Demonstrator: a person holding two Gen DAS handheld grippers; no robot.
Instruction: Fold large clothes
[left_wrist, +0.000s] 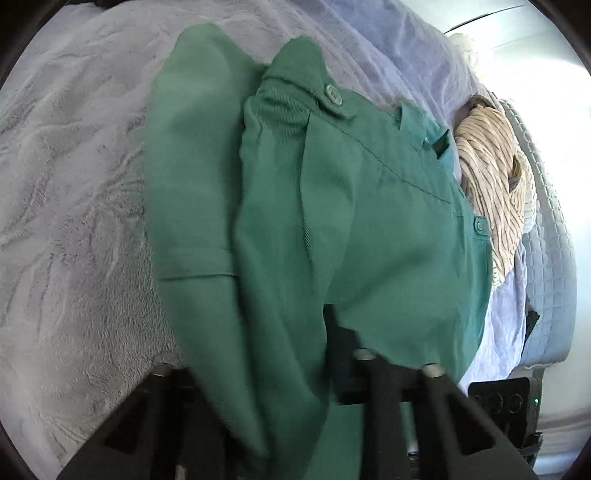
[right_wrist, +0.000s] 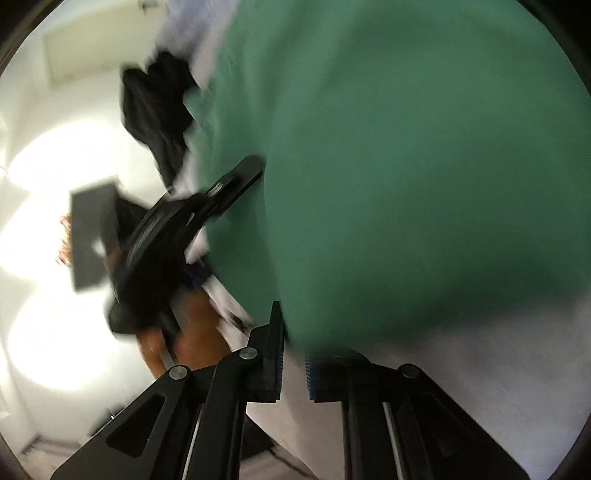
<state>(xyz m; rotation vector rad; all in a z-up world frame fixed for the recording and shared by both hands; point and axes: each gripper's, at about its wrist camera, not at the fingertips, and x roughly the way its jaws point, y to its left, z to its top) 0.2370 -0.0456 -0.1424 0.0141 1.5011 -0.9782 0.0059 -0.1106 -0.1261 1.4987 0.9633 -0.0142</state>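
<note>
A large green garment (left_wrist: 332, 206) with buttons and belt loops, like trousers, lies folded lengthwise on a pale fuzzy blanket (left_wrist: 74, 184). In the left wrist view its near end drapes over and between my left gripper's fingers (left_wrist: 343, 354), which seem closed on the cloth. The right wrist view is blurred: the green garment (right_wrist: 406, 166) fills the upper right, and my right gripper (right_wrist: 295, 365) has a small gap between its pads with the cloth edge just above. The left gripper (right_wrist: 236, 181) shows at the garment's left edge.
A beige striped garment (left_wrist: 495, 192) lies bunched beyond the green one. A lavender sheet (left_wrist: 388, 55) and a quilted grey cover (left_wrist: 550, 258) lie at the right. A dark garment (right_wrist: 159, 107) lies at the bed's edge. A black device (left_wrist: 506, 402) sits low right.
</note>
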